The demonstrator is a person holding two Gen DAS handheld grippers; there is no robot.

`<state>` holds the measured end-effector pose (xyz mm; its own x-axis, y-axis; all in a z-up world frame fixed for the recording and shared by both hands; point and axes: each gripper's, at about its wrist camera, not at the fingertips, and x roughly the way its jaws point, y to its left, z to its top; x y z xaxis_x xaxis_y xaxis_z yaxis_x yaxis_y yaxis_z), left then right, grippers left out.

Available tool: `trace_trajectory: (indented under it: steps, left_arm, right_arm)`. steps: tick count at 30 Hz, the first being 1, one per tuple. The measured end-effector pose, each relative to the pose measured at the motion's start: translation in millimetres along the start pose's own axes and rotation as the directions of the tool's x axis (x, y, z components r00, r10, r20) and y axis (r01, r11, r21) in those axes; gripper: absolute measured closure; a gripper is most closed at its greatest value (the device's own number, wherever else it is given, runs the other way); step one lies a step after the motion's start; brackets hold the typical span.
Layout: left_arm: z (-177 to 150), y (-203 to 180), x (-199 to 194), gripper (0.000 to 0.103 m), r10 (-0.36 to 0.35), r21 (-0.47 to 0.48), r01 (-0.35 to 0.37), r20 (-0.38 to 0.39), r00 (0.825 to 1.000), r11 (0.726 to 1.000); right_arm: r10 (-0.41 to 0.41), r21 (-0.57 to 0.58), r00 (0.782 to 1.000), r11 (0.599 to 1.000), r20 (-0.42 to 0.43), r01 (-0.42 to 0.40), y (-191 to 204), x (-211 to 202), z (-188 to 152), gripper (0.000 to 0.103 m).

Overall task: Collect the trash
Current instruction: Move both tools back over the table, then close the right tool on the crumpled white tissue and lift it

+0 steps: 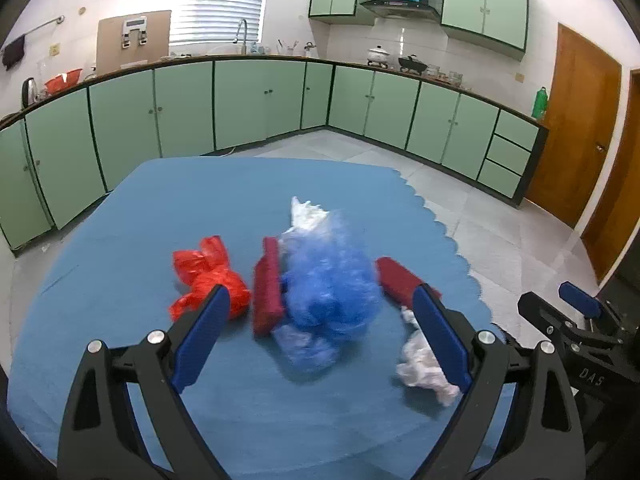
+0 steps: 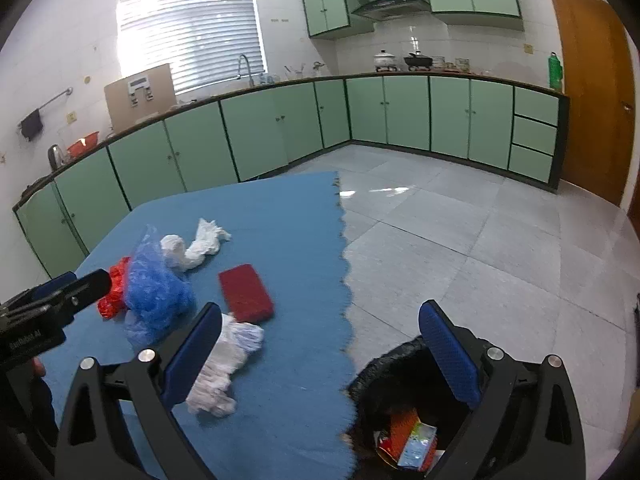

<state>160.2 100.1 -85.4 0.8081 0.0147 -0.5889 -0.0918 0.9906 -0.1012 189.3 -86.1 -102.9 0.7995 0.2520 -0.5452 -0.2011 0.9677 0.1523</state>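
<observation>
On the blue worktop [image 1: 120, 208] lie, left to right, a red bag [image 1: 204, 276], a red block [image 1: 267, 286], a blue bag [image 1: 328, 280], a second block [image 1: 396, 278] and white wads [image 1: 424, 368]. The left hand-held gripper [image 1: 320, 324] hangs wide and empty before the blue bag; closing on it looks next. The right hand-held gripper [image 2: 320, 344], wide and empty, hovers over the bin [image 2: 384, 376], which already holds trash.
</observation>
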Motion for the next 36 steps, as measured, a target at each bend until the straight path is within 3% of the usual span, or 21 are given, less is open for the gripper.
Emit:
trace_trajectory:
  steps: [9, 17, 23, 31, 36]
  left_arm:
    - [-5, 26, 6, 0.013, 0.028, -0.023, -0.028, 0.005, 1.000, 0.999]
    - [-10, 48, 12, 0.013, 0.043, -0.035, -0.043, -0.008, 0.999, 0.998]
    - [-10, 51, 16, 0.013, 0.042, -0.042, -0.043, -0.018, 0.999, 0.998]
    - [-11, 49, 20, 0.013, 0.029, -0.041, -0.030, -0.028, 0.999, 0.999]
    - [-11, 44, 21, 0.013, 0.019, -0.031, -0.020, -0.030, 0.999, 0.999]
  right_arm:
    - [-0.018, -0.053, 1.000, 0.998, -0.004, 0.018, 41, 19, -7, 0.007]
    - [-0.025, -0.084, 0.996, 0.996, -0.080, 0.018, 58, 41, -18, 0.015]
    - [-0.008, -0.089, 0.991, 0.996, -0.132, -0.003, 60, 53, -23, 0.032]
    - [0.051, -0.086, 0.979, 0.994, -0.198, -0.069, 61, 62, -31, 0.066]
    - [0.082, -0.075, 0.975, 0.992, -0.207, -0.099, 59, 62, -32, 0.077]
